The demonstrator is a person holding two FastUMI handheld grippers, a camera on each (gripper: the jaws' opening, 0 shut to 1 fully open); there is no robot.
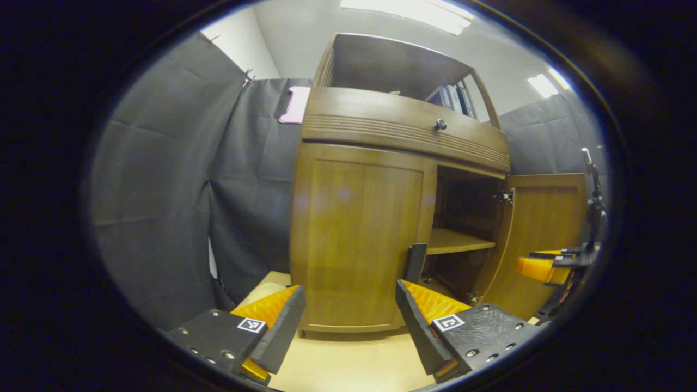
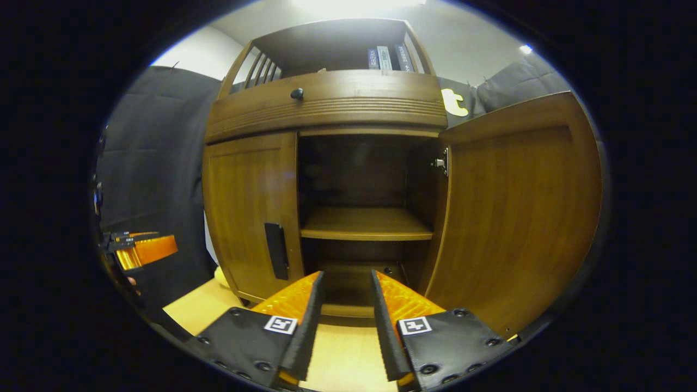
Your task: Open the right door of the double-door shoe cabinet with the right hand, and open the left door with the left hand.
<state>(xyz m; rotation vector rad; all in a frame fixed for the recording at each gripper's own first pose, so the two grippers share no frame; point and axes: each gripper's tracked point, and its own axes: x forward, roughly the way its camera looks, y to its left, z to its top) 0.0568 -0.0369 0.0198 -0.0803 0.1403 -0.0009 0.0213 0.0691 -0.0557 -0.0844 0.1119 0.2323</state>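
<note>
— While the shoe cabinet [image 2: 326,103] stands on the pale floor [image 1: 348,359] against the booth's dark wall, how do its doors stand?
— Its right door [image 2: 517,207] is swung wide open, baring a shelf [image 2: 365,223] inside. Its left door [image 1: 356,239] lies flush with the front, a dark handle [image 2: 276,250] at its inner edge.
— And above the doors?
— A drawer front with a small round knob [image 1: 440,124], and books [image 2: 386,57] in the open top compartment.
— The tongs?
— The left gripper [image 1: 348,305] hangs before the left door, fingers spread wide, touching nothing. The right gripper [image 2: 347,296] faces the open compartment, fingers parted by a narrow gap, holding nothing.
</note>
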